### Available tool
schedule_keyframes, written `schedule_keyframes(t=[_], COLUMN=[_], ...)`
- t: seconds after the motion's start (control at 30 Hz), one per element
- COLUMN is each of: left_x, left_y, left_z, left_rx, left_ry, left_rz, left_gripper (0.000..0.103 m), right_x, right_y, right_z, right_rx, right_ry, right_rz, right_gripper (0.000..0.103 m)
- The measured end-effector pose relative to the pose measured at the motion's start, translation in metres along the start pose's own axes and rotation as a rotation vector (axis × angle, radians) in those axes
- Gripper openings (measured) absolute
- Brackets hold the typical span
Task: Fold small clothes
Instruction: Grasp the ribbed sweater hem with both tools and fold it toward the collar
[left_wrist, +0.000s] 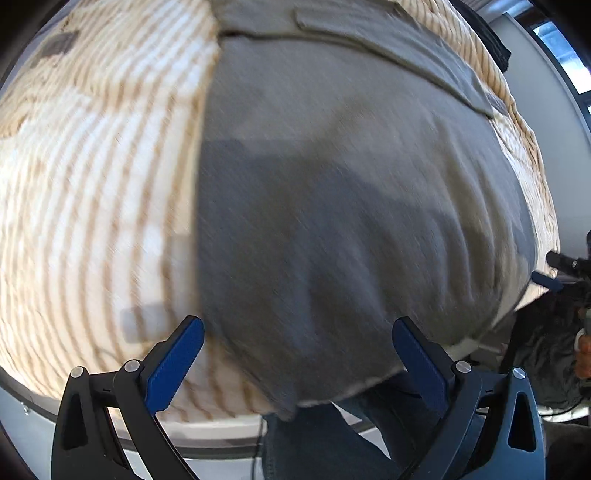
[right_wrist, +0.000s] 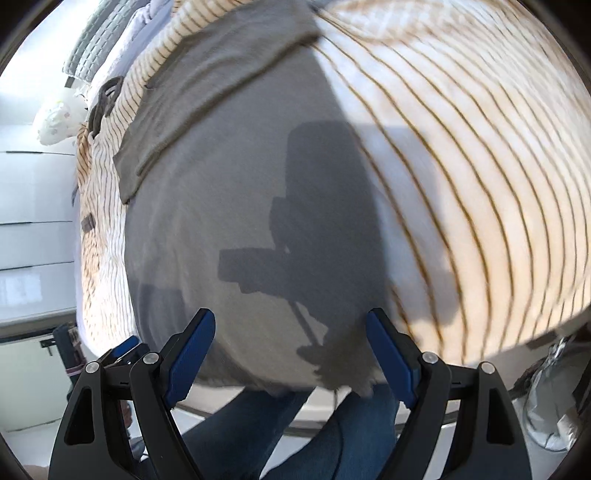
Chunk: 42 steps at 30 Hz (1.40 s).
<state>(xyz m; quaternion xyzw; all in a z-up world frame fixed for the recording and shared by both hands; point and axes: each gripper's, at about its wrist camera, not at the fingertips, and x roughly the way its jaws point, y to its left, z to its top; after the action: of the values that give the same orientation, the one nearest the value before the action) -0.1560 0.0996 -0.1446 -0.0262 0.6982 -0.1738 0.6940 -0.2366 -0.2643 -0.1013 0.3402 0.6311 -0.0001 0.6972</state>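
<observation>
A grey shirt (left_wrist: 332, 184) lies flat on a striped cloth, with one sleeve (left_wrist: 388, 48) folded across its far end. My left gripper (left_wrist: 295, 354) is open above the shirt's near hem, close to its left corner, and its pads press on nothing. In the right wrist view the same grey shirt (right_wrist: 240, 184) fills the middle, with the folded sleeve (right_wrist: 207, 81) at the top. My right gripper (right_wrist: 291, 350) is open over the near hem by the right corner. The shirt carries the grippers' shadows. Motion blurs both views.
The cream cloth with brown stripes (left_wrist: 92, 184) covers a round white table (left_wrist: 207, 432). The person's jeans (right_wrist: 258, 424) show just below the table edge. A small dark cloth piece (right_wrist: 107, 99) and other laundry (right_wrist: 55, 118) lie at the far left. White drawers (right_wrist: 33, 229) stand beside the table.
</observation>
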Motion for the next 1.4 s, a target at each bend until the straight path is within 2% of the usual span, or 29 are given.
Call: schedule_keyframes(t=[0.2, 0.3, 0.33, 0.37, 0.47, 0.5, 0.53, 0.57, 0.6, 0.63, 0.8, 0.93, 1.1, 1.23, 1.27, 1.3, 1.4], left_x=[0.012, 0.011, 0.009, 0.007, 0.003, 0.001, -0.002, -0.005, -0.008, -0.013, -0.045, -0.074, -0.108, -0.125, -0.128, -0.128, -0.123], left_y=[-0.004, 0.005, 0.007, 0.011, 0.018, 0.021, 0.024, 0.026, 0.030, 0.032, 0.045, 0.052, 0.050, 0.051, 0.052, 0.051, 0.049], left_z=[-0.015, -0.017, -0.019, -0.019, -0.022, -0.023, -0.024, -0.024, -0.024, -0.024, -0.018, 0.002, 0.059, 0.113, 0.126, 0.142, 0.183], left_rx=[-0.013, -0.062, -0.082, -0.092, -0.095, -0.094, -0.093, -0.096, -0.099, -0.100, -0.105, -0.099, -0.027, 0.042, 0.054, 0.064, 0.061], left_ry=[-0.012, -0.037, -0.053, -0.065, -0.081, -0.080, -0.080, -0.081, -0.083, -0.083, -0.101, -0.135, -0.204, -0.253, -0.267, -0.277, -0.297], left_rz=[-0.011, -0.040, -0.051, -0.053, -0.038, -0.047, -0.059, -0.100, -0.124, -0.144, -0.247, -0.319, -0.367, -0.387, -0.387, -0.379, -0.372], left_gripper=[0.102, 0.102, 0.098, 0.092, 0.056, 0.031, 0.014, 0.014, 0.014, 0.014, 0.014, 0.014, 0.013, 0.013, 0.012, 0.002, 0.002], right_x=[0.019, 0.031, 0.035, 0.037, 0.046, 0.047, 0.048, 0.048, 0.049, 0.049, 0.025, -0.004, -0.038, -0.055, -0.056, -0.055, -0.047], right_y=[-0.036, -0.040, -0.040, -0.039, -0.038, -0.038, -0.039, -0.040, -0.042, -0.045, -0.043, -0.027, 0.000, 0.030, 0.038, 0.045, 0.058], right_z=[-0.028, -0.031, -0.030, -0.031, -0.032, -0.033, -0.035, -0.036, -0.037, -0.037, -0.041, -0.029, 0.007, 0.043, 0.054, 0.062, 0.094], right_rx=[0.020, 0.012, 0.002, -0.004, -0.018, -0.013, -0.002, 0.013, 0.026, 0.042, 0.079, 0.093, 0.126, 0.126, 0.124, 0.121, 0.136], right_ry=[0.059, 0.058, 0.059, 0.063, 0.090, 0.098, 0.107, 0.114, 0.126, 0.133, 0.081, 0.002, -0.134, -0.232, -0.255, -0.268, -0.284], right_rz=[0.076, 0.127, 0.140, 0.149, 0.182, 0.193, 0.216, 0.220, 0.209, 0.216, 0.380, 0.500, 0.613, 0.661, 0.670, 0.673, 0.670], right_gripper=[0.086, 0.086, 0.087, 0.087, 0.087, 0.084, 0.070, 0.056, 0.025, 0.014, 0.010, 0.010, 0.008, 0.008, 0.008, 0.008, 0.008])
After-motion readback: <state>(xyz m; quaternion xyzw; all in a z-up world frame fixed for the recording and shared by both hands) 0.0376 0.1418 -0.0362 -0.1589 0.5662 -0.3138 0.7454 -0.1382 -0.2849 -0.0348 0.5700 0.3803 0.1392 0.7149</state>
